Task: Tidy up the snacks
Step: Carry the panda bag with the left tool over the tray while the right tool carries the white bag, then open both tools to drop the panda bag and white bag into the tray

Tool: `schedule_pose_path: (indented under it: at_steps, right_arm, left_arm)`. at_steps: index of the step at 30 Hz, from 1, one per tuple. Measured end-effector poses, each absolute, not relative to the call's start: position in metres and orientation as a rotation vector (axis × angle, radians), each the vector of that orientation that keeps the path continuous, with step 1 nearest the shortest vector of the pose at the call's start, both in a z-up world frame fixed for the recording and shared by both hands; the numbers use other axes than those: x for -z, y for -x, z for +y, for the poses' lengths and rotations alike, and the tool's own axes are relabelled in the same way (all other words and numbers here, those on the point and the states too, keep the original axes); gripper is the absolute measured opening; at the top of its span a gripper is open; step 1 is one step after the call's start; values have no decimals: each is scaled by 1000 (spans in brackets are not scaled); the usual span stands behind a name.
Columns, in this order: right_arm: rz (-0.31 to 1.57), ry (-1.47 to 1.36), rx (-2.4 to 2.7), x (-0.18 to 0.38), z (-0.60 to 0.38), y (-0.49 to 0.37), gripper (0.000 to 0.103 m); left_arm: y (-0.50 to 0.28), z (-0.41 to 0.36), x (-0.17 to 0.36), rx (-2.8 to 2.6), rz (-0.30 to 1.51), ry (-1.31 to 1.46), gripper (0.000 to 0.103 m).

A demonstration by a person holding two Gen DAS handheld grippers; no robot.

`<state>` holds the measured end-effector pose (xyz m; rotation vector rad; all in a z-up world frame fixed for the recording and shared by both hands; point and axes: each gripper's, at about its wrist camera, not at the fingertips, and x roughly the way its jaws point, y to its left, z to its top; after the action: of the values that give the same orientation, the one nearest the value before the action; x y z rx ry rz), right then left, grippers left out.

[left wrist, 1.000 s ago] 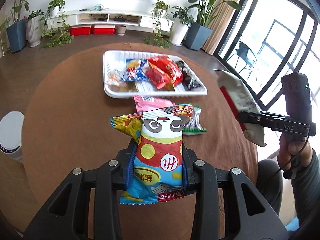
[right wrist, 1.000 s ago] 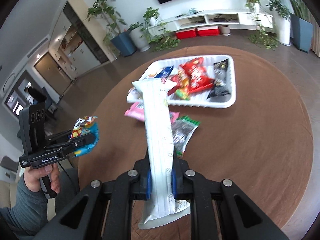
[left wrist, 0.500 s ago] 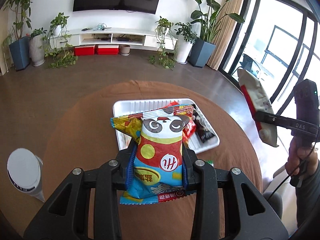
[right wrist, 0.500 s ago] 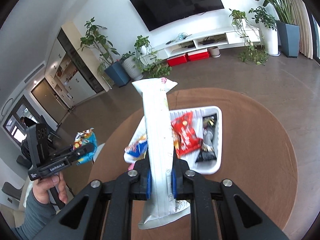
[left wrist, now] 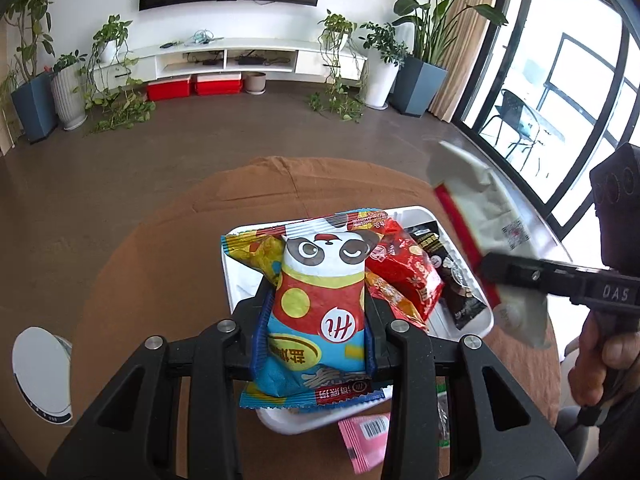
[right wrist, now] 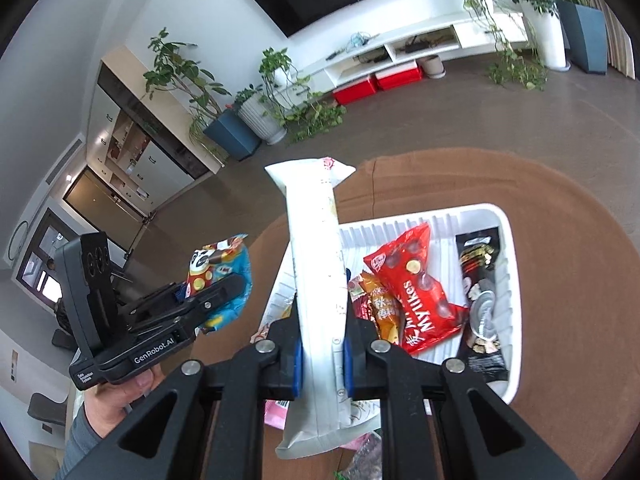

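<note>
The left tool [left wrist: 318, 312] is clamped on a panda-print snack bag [left wrist: 320, 300], gripped at its middle with both ends sticking out, and hangs over the near left part of the white tray [left wrist: 416, 213]. The right tool [right wrist: 320, 354] is closed tight on a long white packet [right wrist: 316, 280], held edge-on and upright between the blue pads [right wrist: 297, 364], over the tray's near left corner in its own view. In the tray lie a red packet [right wrist: 418, 292], an orange-brown packet [right wrist: 382, 308] just beside it and a black packet [right wrist: 482, 304] along the right wall. A pink packet [left wrist: 366, 438] and another partly hidden one rest on the brown surface [right wrist: 560, 208] just outside the near rim. Risks, as I judge them: both tools crowd the same end of the tray, so they could knock each other on the way down. The tall white packet, released from its narrow edge, may topple over the rim onto the surface. The puffy panda bag could slide off the heaped red packet if dropped on top.
</note>
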<state>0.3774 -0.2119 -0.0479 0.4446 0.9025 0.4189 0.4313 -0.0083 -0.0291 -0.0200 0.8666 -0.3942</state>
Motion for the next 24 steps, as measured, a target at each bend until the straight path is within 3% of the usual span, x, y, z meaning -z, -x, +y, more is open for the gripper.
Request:
schedule_pose_path:
  at_steps: [9, 24]
  right_arm:
    - [1006, -498, -388, 94, -201, -407, 16]
    - [1083, -561, -381, 138, -194, -424, 17]
  left_arm:
    - [-473, -25, 90, 381, 923, 6, 33]
    - [-514, -49, 133, 349, 948, -20, 37]
